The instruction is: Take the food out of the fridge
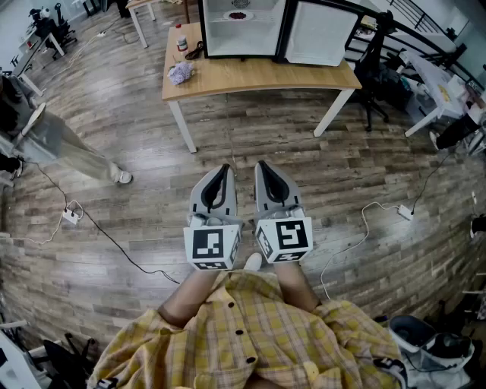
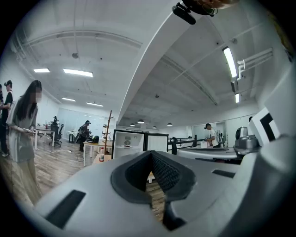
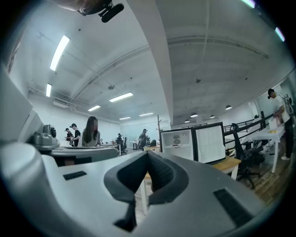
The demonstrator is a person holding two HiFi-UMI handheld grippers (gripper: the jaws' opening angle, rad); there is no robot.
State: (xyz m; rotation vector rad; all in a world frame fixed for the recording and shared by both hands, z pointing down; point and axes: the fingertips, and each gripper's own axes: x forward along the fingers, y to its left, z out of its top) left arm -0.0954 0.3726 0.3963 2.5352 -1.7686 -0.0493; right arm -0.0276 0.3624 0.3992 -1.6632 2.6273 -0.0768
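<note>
A small white fridge stands open on a wooden table far ahead, its door swung out to the right. On a shelf inside lies a plate of food. My left gripper and right gripper are held side by side, level, over the floor well short of the table. Both are shut with nothing in them. The fridge shows small beyond the tips of the left gripper. It also shows as the fridge beyond the right gripper.
A purple bundle and a small bottle sit on the table's left end. Cables trail across the wooden floor. A person stands at the left. An office chair and white desks stand at the right.
</note>
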